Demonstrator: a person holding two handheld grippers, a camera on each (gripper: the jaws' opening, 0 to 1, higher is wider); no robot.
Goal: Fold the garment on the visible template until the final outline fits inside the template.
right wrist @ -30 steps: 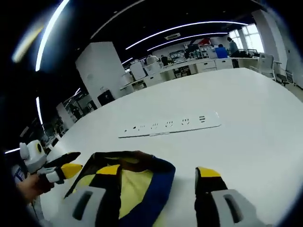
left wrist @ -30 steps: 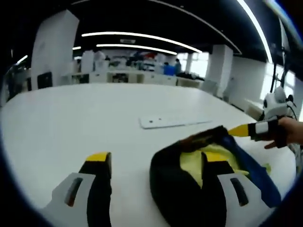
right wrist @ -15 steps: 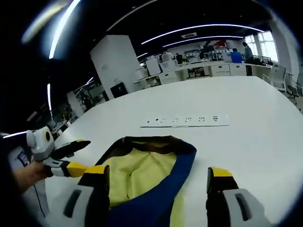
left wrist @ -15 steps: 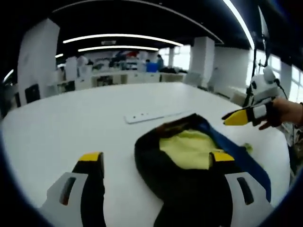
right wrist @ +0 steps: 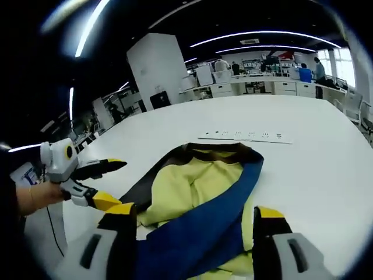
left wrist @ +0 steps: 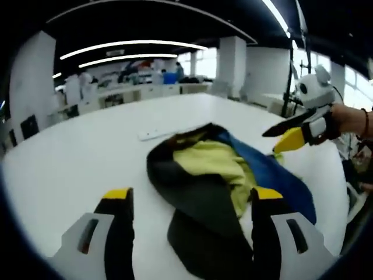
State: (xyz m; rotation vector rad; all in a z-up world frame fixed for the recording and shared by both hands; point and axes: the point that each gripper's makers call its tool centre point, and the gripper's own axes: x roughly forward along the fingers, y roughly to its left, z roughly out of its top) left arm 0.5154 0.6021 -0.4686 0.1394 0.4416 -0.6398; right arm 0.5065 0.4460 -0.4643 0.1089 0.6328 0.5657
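We have the garment (left wrist: 227, 181) lying in a loose heap on the white table (left wrist: 70, 151), black shell on one side, yellow lining (right wrist: 180, 186) exposed in the middle, blue band (right wrist: 227, 210) running along the edge nearest the right gripper. No template outline is visible to us on the tabletop. A white power strip (right wrist: 245, 136) lies beyond the garment, apart from it.

Left gripper (left wrist: 186, 201): jaws spread wide, nothing between them, hovering over the black end of the pile. Right gripper (right wrist: 195, 217): jaws also spread, empty, poised above the blue band.

Handling judgement: it reads as light, limp fabric with no stiffness, so it will sag and drag if we lift from one point. The lining looks smooth, likely slippery against the shell, so layers may shift. We'd pinch through a hem or the blue band edge, where the fabric is doubled, one gripper per corner, and pull it flat before folding.
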